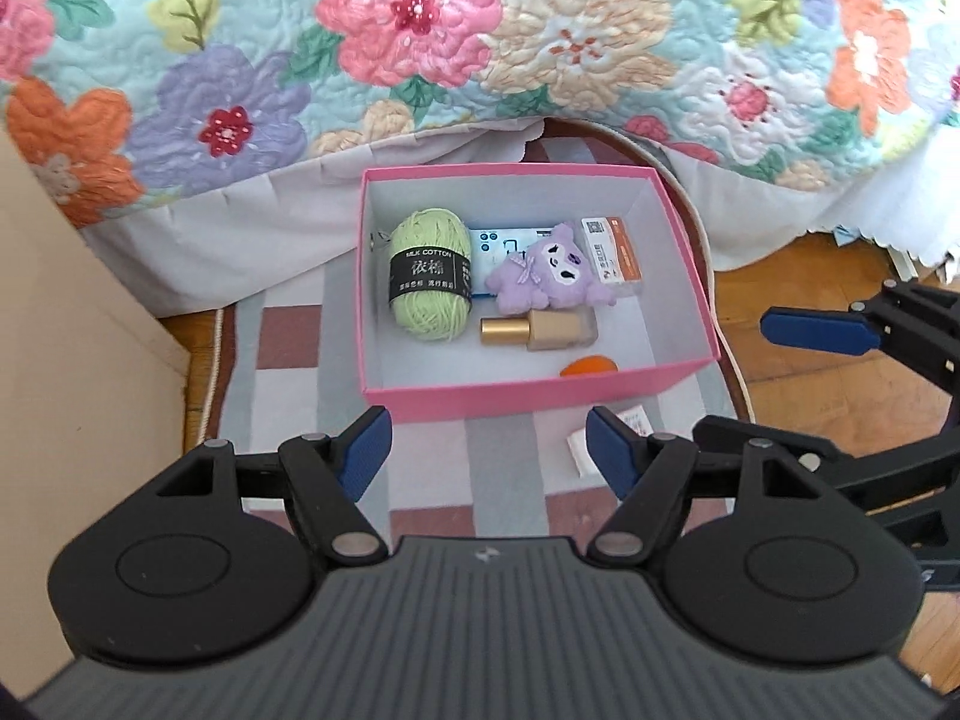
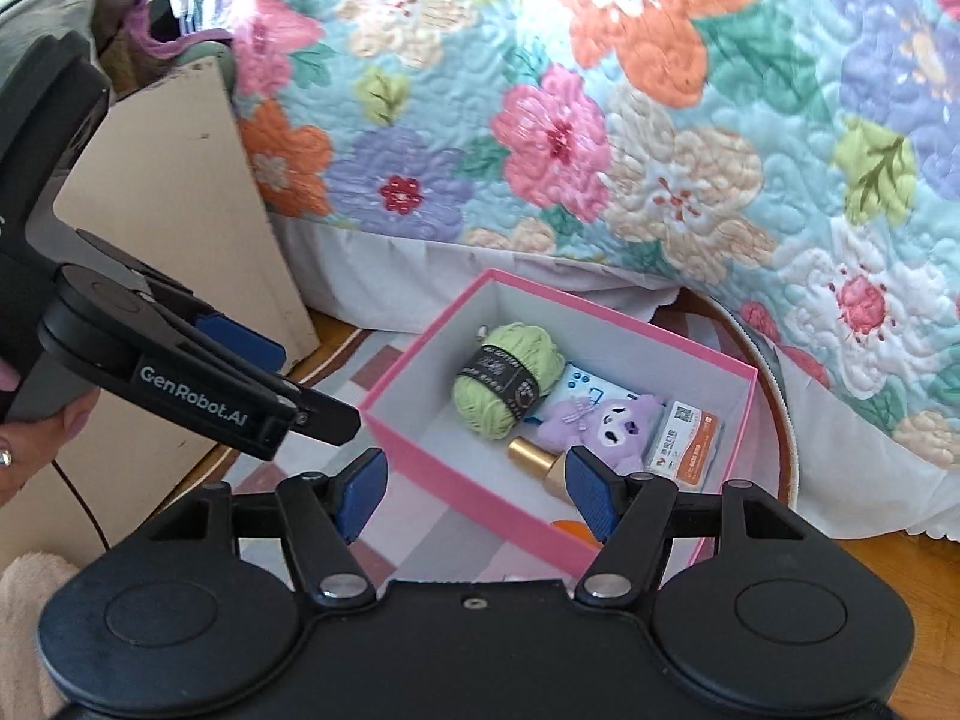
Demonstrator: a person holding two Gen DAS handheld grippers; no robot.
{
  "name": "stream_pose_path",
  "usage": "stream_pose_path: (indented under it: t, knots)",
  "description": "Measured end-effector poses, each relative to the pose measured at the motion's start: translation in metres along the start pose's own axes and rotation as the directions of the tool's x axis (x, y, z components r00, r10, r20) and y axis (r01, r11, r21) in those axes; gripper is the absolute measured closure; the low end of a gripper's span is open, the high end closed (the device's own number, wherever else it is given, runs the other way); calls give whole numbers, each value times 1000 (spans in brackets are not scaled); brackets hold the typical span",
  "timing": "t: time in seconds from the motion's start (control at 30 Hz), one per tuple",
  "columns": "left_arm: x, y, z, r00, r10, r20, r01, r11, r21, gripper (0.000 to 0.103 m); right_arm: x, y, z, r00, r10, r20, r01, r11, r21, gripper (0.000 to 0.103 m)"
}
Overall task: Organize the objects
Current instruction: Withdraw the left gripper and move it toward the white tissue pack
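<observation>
Both grippers: black plastic bodies, round pivot discs, silver screws, blue ribbed pads (image 1: pixel 363 450). Left gripper (image 2: pixel 282 396) has white "GenRobot.AI" lettering; thin black cable below it.

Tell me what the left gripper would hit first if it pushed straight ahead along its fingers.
Probably the near wall of the pink box, or the checked mat just before it. The left gripper is open and empty, aimed steeply down at that edge. Depth is unclear.
</observation>
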State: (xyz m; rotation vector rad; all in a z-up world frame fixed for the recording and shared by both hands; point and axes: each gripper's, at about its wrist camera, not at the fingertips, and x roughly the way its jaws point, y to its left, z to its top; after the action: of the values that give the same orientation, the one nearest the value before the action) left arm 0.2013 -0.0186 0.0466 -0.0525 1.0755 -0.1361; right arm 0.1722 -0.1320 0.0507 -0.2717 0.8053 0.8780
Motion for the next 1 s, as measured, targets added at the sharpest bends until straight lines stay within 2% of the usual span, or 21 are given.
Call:
stream_pose_path:
  t: [0.2,0.43,0.9,0.97,1.0]
  knots:
    - [-25,6,-24,999,-39,-3,39,999,-8,32,-28,20,-15,999,41,-5,-41,999,-13,32]
    - [-36,6,-53,997,-78,-12,78,997,-27,31,-46,37,-37,997,65,-32,-67,997,-42,32]
    - [6,-6,-91,986,-141,-89,137,990,-41,31,-24,37,-85,985,103,-135,-102,995,12,29]
    - [16,-8,-92,987,-139,-82,137,990,-27,30,-14,35,-92,985,98,-146,-97,995,12,29]
    - [21,-11,-92,988,-138,-68,137,990,-11,25,-9,34,-96,985,89,-150,-89,996,7,29]
